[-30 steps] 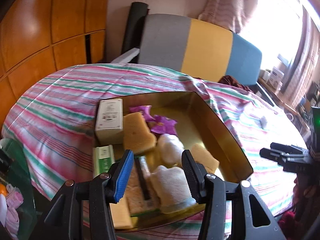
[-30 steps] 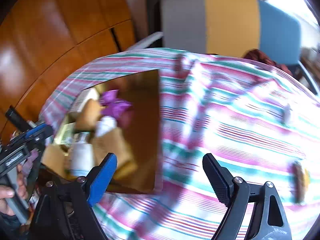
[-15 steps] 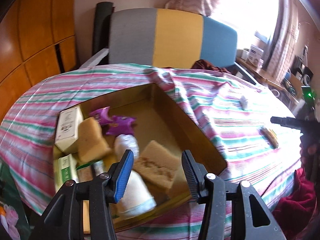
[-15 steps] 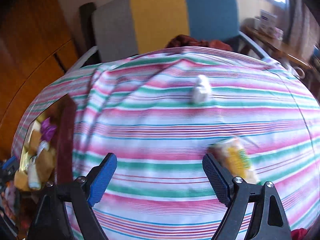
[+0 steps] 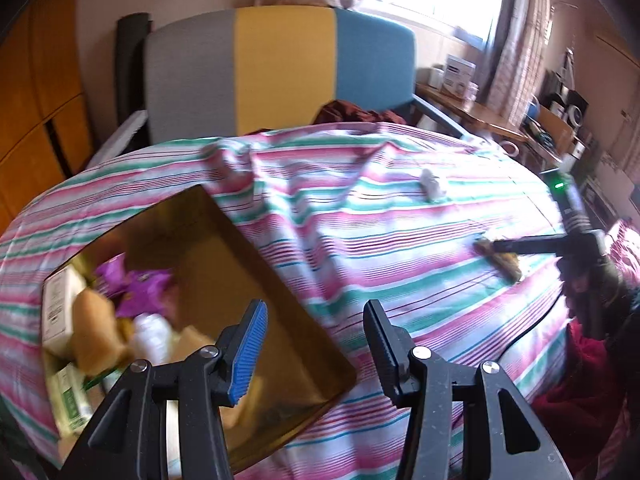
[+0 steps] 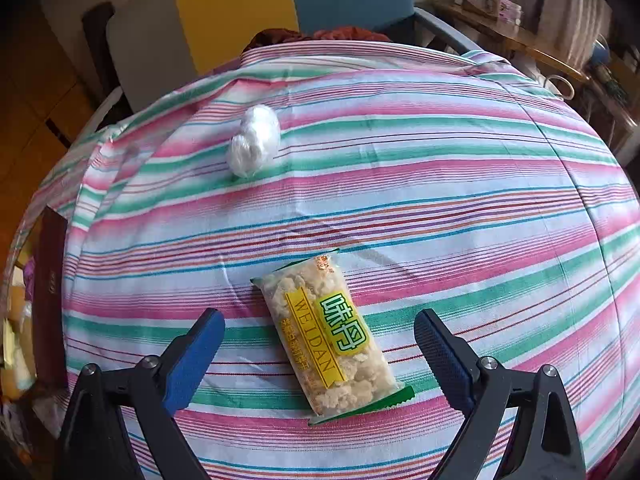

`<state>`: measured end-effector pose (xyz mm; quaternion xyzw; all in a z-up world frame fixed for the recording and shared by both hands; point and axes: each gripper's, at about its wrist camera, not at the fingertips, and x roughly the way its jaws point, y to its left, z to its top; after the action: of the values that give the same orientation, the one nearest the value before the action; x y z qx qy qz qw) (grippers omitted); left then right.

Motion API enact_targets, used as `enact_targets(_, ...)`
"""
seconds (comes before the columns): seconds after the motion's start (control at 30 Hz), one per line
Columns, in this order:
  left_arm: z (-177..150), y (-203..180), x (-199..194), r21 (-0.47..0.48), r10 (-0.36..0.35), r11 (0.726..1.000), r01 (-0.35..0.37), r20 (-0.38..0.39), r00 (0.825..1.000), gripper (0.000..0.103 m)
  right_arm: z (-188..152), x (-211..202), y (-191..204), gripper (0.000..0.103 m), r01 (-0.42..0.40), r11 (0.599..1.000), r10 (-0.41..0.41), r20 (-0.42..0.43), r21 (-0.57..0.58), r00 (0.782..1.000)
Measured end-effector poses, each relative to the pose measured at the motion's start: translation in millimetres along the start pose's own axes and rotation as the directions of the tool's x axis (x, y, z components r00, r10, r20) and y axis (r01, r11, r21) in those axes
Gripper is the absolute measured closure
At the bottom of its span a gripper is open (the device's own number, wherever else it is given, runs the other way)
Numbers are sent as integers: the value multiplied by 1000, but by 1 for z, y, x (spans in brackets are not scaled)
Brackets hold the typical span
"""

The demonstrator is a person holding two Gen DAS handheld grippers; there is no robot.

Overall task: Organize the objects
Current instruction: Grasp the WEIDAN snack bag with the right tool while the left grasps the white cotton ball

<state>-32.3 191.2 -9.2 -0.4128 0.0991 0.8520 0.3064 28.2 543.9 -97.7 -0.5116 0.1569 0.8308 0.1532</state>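
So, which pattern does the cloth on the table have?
The tablecloth has pink, green and white stripes, clearest in the right wrist view.

Left gripper (image 5: 312,342), black angular frame, silver screws, one ribbed blue pad, one black; right gripper (image 6: 318,354), same frame, blue pads

Striped cloth (image 6: 400,168) covers table. Chair (image 5: 280,68) behind it, grey/yellow/blue back. Wood cabinets (image 5: 36,92) on left, cluttered shelf (image 5: 480,112) and curtain (image 5: 516,40) on right.
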Motion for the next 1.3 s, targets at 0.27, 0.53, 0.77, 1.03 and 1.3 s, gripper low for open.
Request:
enact_targets(0.27,36,-53,48,34,-115,992,118,-78,990,53,-11,20,12,55,52,992,-58,-43,-115,997)
enact_targets(0.53,82,-96,126,-7,-208,978,210,-169,963,53,-10,20,8,54,41,995,-47,-64,-89,997)
enact_targets(0.77,129,-126,179,-26,-289,957,289,-164,943,53,-10,20,4,52,36,995,-42,-71,-90,997)
enact_targets(1.03,169,-154,247,-48,-287,958,284,-216,933,51,-9,20,7,44,31,994,-40,-78,-107,996)
enact_targets(1.3,175,-166,295,-18,-238,971,240,-231,943,54,-13,21,3,29,29,990,-41,-89,-137,995)
